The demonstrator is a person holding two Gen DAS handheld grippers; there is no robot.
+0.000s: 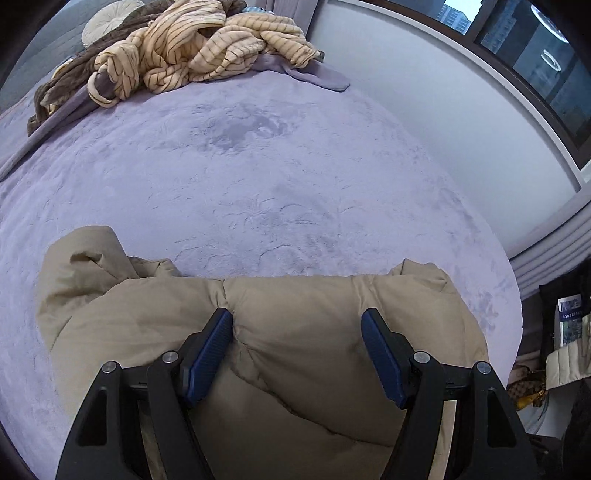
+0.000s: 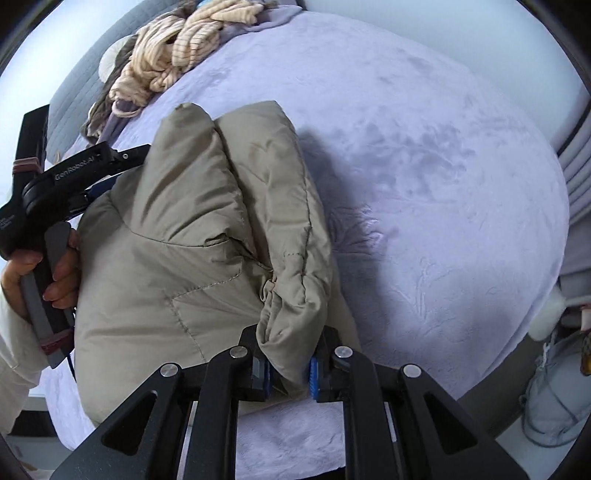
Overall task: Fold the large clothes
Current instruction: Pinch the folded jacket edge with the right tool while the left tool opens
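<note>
A beige puffer jacket [image 1: 295,369] lies bunched at the near edge of a bed with a lilac plush cover [image 1: 258,166]. My left gripper [image 1: 295,332] straddles a thick padded section, its blue pads [image 1: 210,350] set wide and pressing into the bulk from both sides. In the right wrist view the jacket [image 2: 192,229] is doubled over and casts a shadow on the bed cover [image 2: 424,184]. My right gripper [image 2: 290,373] is shut on a puckered fold at the jacket's near corner. The left gripper [image 2: 118,170] bites the jacket's far left side, with a person's hand [image 2: 55,273] on its handle.
A heap of cream striped bedding [image 1: 192,48] and a round cushion [image 1: 110,18] lie at the far end of the bed. A pale wall and dark window [image 1: 535,55] run along the right. Bags and papers [image 1: 565,332] stand beside the bed, and a pale bag [image 2: 554,406] sits on the floor.
</note>
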